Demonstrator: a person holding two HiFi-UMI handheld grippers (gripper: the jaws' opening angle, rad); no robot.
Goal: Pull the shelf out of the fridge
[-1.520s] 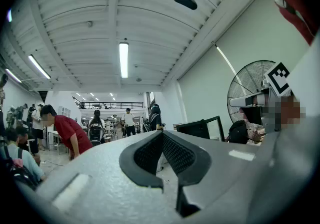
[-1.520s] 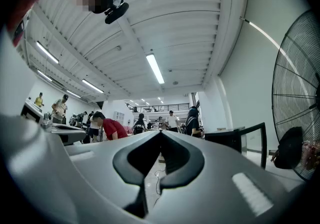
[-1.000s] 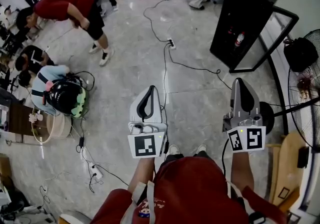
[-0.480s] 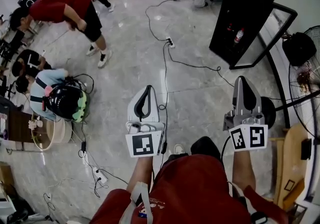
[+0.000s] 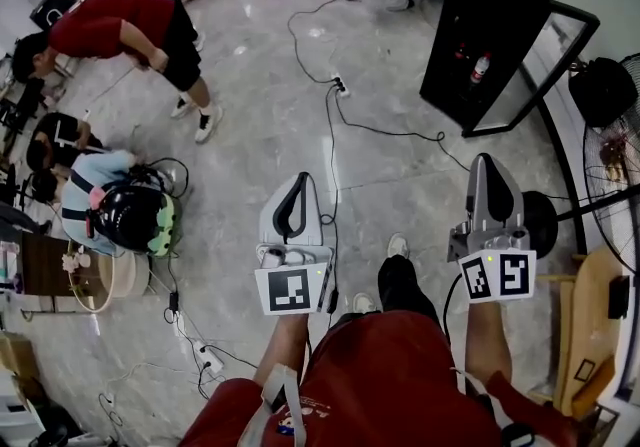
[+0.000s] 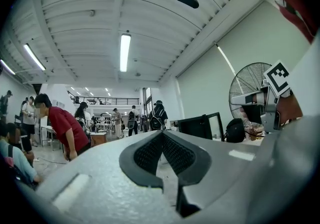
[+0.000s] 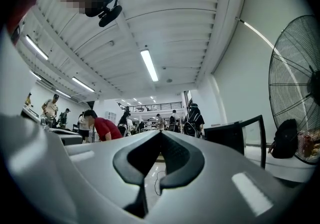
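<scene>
The black fridge stands on the floor at the upper right of the head view, its glass door swung open to the right. A small bottle shows inside; the shelf is too dark to make out. Both grippers are held out in front of the person's body, well short of the fridge. My left gripper is shut with nothing in it. My right gripper is also shut and empty. The fridge appears small and far off beyond my left gripper, and likewise the fridge beyond my right gripper.
Black cables and a power strip lie on the tiled floor between me and the fridge. A standing fan is at the right. People bend and crouch at the left, near a helmet.
The person's leg has stepped forward between the grippers, and the floor has slid slightly in the head view. Both grippers stay shut and level.
</scene>
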